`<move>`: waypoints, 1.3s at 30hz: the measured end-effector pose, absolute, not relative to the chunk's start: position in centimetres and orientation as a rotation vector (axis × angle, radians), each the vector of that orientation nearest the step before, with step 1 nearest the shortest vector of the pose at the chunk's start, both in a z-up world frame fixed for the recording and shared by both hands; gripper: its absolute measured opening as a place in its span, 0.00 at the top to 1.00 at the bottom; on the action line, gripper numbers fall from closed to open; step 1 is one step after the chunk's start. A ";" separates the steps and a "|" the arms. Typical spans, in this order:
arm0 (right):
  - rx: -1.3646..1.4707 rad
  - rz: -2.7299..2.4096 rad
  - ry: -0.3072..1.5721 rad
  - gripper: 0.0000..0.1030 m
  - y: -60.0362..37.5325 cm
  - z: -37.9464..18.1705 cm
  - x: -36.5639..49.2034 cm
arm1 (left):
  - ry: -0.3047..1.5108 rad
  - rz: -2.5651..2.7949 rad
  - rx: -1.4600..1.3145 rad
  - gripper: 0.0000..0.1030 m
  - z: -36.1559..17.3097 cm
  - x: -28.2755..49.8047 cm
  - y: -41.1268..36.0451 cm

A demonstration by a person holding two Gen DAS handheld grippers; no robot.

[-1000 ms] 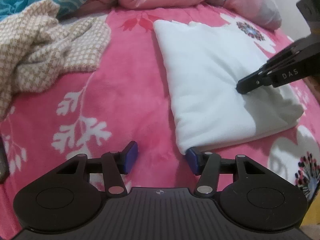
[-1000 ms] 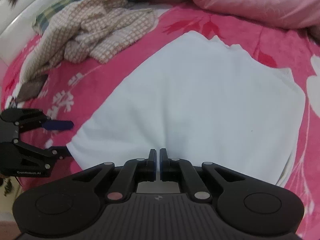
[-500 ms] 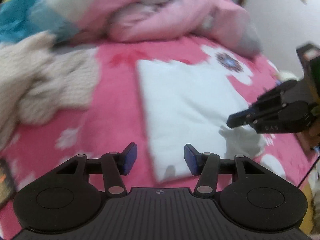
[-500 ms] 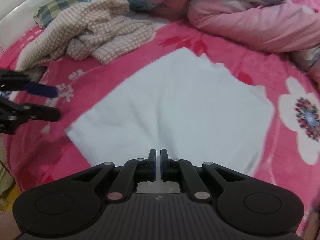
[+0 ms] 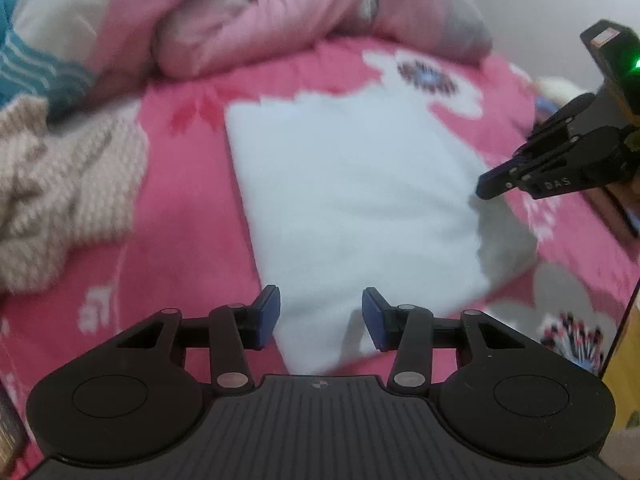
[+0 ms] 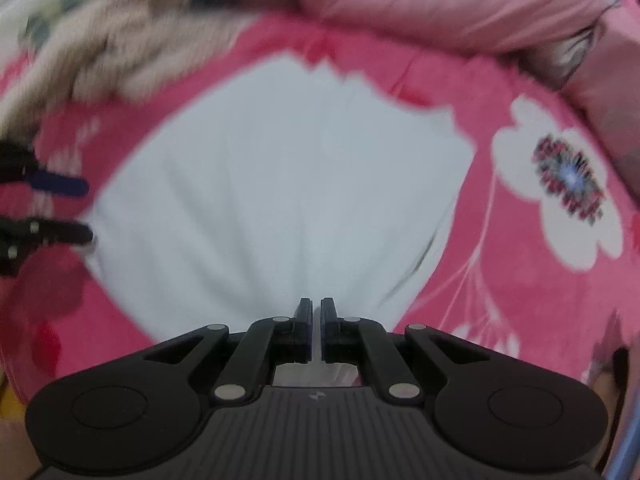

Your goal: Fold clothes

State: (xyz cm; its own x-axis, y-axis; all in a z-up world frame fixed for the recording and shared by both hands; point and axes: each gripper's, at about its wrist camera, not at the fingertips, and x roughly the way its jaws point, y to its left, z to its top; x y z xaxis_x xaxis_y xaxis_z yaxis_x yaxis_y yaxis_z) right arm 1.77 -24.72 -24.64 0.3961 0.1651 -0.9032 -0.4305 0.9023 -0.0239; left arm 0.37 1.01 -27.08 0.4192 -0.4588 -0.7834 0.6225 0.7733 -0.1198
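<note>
- My left claw [image 5: 320, 314] hangs over the near corner of the folded white garment [image 5: 352, 200]; its jaws are closing, with blue pads [image 5: 267, 316] either side of that corner and not pressing it.
- My right claw [image 6: 316, 312] has its jaws together, clamping nothing that I can make out, just above the garment's near edge.
- The white garment lies flat, folded into a rectangle, in the middle of the pink flowered bedspread [image 5: 180, 248].
- A crumpled beige checked cloth [image 5: 52, 200] sits on the bedspread to the left, apart from the garment.
- A bunched pink quilt [image 6: 460, 4] lies along the far side.
</note>
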 end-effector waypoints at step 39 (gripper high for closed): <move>-0.041 0.383 1.045 0.97 -30.2 -27.5 12.5 | 0.875 -0.583 0.155 0.56 -27.1 8.0 -4.4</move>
State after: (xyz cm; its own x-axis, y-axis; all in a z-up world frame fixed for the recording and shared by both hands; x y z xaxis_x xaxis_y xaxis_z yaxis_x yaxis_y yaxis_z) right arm 12.49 -30.22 -27.47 0.4420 0.2892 -0.8491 -0.3276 0.9333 0.1473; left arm 8.03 -4.41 -27.10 0.4974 -0.4182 -0.7601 0.5412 0.8343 -0.1048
